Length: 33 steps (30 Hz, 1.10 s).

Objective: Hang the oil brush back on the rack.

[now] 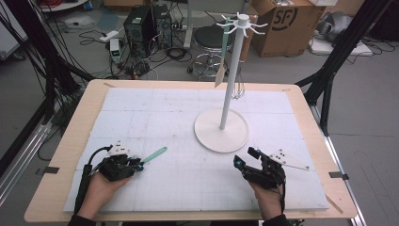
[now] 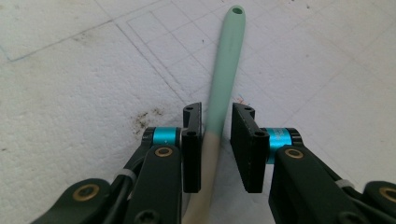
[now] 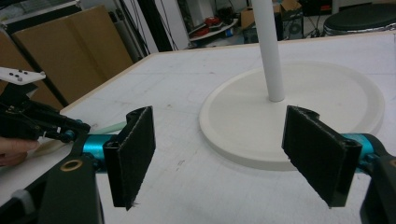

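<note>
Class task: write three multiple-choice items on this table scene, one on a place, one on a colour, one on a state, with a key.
1. The white pole stand with a round base sits:
A. just ahead of the right claw
B. beside the left claw
C. on the floor

2. The far end of the long, slim utensil between the left claw's jaws is:
A. red
B. mint green
C. black

3. The right claw is:
A. shut on the pole
B. shut on a cup
C. open, holding nothing

Key: 1 A, the base lies right beyond its jaws. 2 B, green above a cream part. 3 C, the pads stand wide apart over bare table.
</note>
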{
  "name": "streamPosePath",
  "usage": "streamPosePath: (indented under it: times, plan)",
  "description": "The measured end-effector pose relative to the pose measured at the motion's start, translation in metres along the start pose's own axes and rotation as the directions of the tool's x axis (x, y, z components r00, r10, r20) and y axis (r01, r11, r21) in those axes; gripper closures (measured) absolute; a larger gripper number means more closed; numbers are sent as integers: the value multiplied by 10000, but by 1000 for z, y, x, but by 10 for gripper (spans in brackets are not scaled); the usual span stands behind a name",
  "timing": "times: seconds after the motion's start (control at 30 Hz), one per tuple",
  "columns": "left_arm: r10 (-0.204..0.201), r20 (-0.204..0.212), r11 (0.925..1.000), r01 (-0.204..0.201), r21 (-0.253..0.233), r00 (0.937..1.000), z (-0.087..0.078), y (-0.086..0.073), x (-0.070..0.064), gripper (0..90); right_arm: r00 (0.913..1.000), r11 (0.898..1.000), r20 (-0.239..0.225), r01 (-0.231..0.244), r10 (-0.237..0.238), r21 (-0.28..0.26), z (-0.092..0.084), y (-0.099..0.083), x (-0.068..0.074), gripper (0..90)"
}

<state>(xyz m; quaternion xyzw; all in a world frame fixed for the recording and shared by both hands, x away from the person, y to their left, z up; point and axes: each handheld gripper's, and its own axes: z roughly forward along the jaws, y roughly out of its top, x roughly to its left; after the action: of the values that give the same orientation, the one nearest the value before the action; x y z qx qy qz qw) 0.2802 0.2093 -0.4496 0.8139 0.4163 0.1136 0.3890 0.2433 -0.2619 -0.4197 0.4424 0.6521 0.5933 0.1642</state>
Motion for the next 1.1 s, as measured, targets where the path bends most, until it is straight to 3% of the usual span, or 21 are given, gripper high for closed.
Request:
streamPosePath:
  times: [0.17,0.33,0.6,0.7,0.77,0.97,1.1]
  plan:
    - [-75,167,9999,77,-149,9998,0,-2,4,792,10000,10000,-24,-27,27,-45,-1,0,-1,250]
    - [591,-154,9980,-594,-195,9981,-1,-3,-1,811,10000,10000,-10,-43,43,-66,-1,1,-1,250]
    - [-312,335,9987,326,-401,9990,-1,-4,7,832,10000,10000,26,-78,78,-62,-2,1,-2,251]
    - [-423,480,9982,443,-415,9980,-2,-4,9,831,10000,9999,37,-76,76,-81,-3,1,-3,251]
    - [-530,839,9970,575,-522,9951,-3,-4,8,831,9999,9999,83,-126,127,-106,-4,1,-5,251]
    - [-321,867,9972,377,-641,9957,-1,0,1,832,9998,9998,126,-170,172,-145,-6,0,-6,251]
    - [-505,1120,9946,602,-847,9924,-3,1,2,831,9997,9997,170,-165,168,-162,-8,0,-7,251]
